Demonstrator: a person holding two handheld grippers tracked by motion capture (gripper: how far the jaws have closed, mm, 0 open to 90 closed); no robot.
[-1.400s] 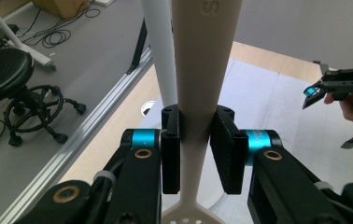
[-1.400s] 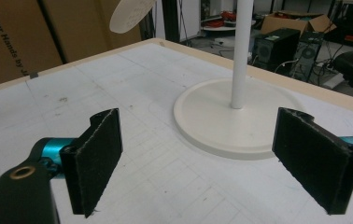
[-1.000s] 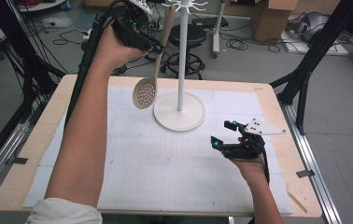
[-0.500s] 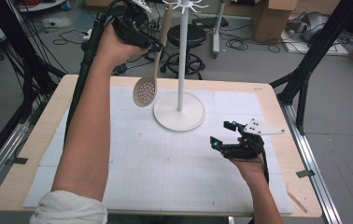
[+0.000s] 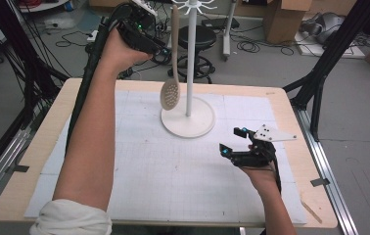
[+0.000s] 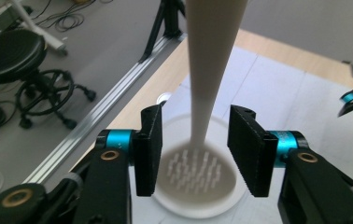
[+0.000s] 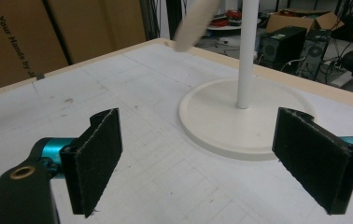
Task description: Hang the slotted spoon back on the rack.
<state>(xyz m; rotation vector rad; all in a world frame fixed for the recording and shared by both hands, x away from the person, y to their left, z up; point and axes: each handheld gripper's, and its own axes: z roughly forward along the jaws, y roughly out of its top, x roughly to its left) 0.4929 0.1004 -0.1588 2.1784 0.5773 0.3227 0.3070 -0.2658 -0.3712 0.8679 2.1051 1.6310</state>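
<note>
High view: skimmer point(image 5: 170, 93) beside stand point(image 5: 189, 116)

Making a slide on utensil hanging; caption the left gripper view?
Open left gripper beside the slotted spoon hanging above the stand's round base.

The slotted spoon point(image 5: 171, 83) is a pale cream-beige, its bowl patterned with rows of short slits; the hook stand point(image 5: 189, 115) behind it is plain white. The counter point(image 5: 41, 147) has a light wood edge under a white mat point(image 5: 173, 171) ruled with a faint grey grid. Both grippers — left point(image 6: 199, 156) and right point(image 7: 216, 158) — are black with turquoise-blue collars and brass-coloured rivets.
</note>
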